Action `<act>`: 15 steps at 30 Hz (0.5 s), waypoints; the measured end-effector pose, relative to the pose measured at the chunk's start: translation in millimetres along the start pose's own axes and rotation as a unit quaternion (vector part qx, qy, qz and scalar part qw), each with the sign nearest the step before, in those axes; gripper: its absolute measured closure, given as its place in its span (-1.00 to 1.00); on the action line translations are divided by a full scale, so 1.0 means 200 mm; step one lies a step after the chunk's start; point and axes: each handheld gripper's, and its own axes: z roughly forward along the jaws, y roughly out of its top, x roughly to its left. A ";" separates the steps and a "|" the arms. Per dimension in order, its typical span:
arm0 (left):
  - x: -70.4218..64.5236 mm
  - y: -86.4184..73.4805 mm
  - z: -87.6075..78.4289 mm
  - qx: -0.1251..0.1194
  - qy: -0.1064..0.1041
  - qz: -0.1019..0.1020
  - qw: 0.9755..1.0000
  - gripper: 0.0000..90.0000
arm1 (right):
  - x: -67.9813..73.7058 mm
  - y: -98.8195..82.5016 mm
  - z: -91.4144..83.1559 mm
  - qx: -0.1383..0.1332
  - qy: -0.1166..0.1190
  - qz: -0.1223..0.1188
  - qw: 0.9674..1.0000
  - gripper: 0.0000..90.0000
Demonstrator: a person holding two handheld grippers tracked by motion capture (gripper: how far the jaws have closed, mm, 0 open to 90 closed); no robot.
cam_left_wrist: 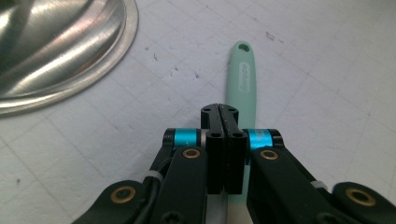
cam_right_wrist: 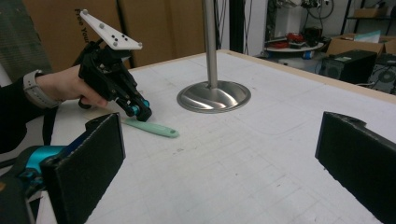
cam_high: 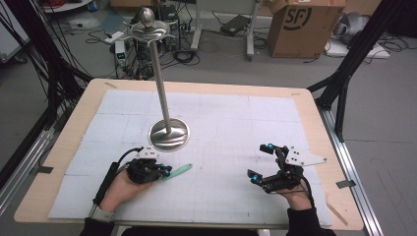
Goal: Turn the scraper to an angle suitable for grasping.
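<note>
A mint-green tool handle [cam_high: 180,170] lies flat on the white mat, its holed end pointing away from my left gripper [cam_high: 165,172]. In the left gripper view the jaws stand pressed together [cam_left_wrist: 219,111], low over the near part of the handle [cam_left_wrist: 242,77], which runs beneath them; I cannot tell whether they pinch it. The right gripper view shows that gripper [cam_right_wrist: 140,112] tipped down onto the handle's end [cam_right_wrist: 154,127]. My right gripper [cam_high: 261,162] is open at the front right, with nothing between its wide-apart jaws [cam_right_wrist: 219,158].
A tall steel stand with a round base [cam_high: 168,133] rises from mid-table, just beyond the left gripper [cam_left_wrist: 56,42] [cam_right_wrist: 214,95]. Behind the table, a cardboard box [cam_high: 305,24] and cables sit on the floor. Black frame legs flank the table.
</note>
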 end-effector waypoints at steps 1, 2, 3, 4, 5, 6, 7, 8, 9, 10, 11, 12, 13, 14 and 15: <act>0.00 0.01 -0.02 -0.016 0.000 -0.003 1.000 0.98 | 0.00 0.00 0.00 0.001 0.000 0.000 1.000 -0.99; 0.00 0.01 -0.06 -0.044 0.000 -0.009 0.999 0.96 | 0.00 0.00 0.00 0.001 0.000 0.000 1.000 -0.99; 0.00 0.02 -0.09 -0.064 -0.001 -0.017 0.998 0.91 | 0.00 0.00 0.00 -0.002 -0.001 -0.001 1.000 -0.99; 0.01 0.02 -0.12 -0.087 -0.004 -0.027 0.996 0.86 | 0.00 0.00 0.00 -0.002 -0.001 -0.001 1.000 -0.99; 0.01 0.02 -0.16 -0.107 -0.008 -0.031 0.994 0.76 | 0.00 0.00 0.00 -0.003 0.000 -0.002 1.000 -0.99; 0.01 0.02 -0.18 -0.123 -0.010 -0.031 0.992 0.65 | -0.01 0.00 0.00 -0.004 0.001 -0.002 1.000 -0.99; 0.01 0.02 -0.19 -0.131 -0.009 -0.026 0.991 0.57 | -0.01 0.00 0.00 -0.005 0.004 0.002 1.000 -0.99; 0.00 0.01 -0.21 -0.140 -0.001 -0.016 0.990 0.49 | -0.01 0.00 0.00 -0.005 0.006 0.004 1.000 -0.99; 0.00 0.01 -0.22 -0.147 0.003 -0.013 0.989 0.40 | -0.01 0.00 0.00 -0.002 0.004 0.002 1.000 -0.99; 0.00 0.00 -0.22 -0.153 0.001 -0.012 0.988 0.27 | -0.01 0.00 0.00 -0.002 0.004 0.003 1.000 -0.99; 0.00 -0.01 -0.23 -0.159 -0.004 -0.009 0.987 0.10 | -0.01 0.00 0.00 -0.002 0.004 0.003 1.000 -0.99; 0.00 -0.01 -0.24 -0.166 -0.007 -0.005 0.986 -0.02 | -0.01 0.00 0.00 -0.004 0.002 0.002 1.000 -0.99; 0.00 -0.02 -0.26 -0.173 -0.008 -0.005 0.985 -0.11 | -0.01 0.00 0.00 -0.005 0.002 0.004 1.000 -0.99; 0.00 -0.02 -0.27 -0.176 -0.010 -0.008 0.984 -0.21 | -0.01 0.00 -0.01 -0.007 0.001 0.003 1.000 -0.99; 0.00 -0.02 -0.29 -0.180 -0.016 -0.009 0.983 -0.31 | -0.01 0.00 -0.01 -0.007 0.001 0.003 1.000 -0.99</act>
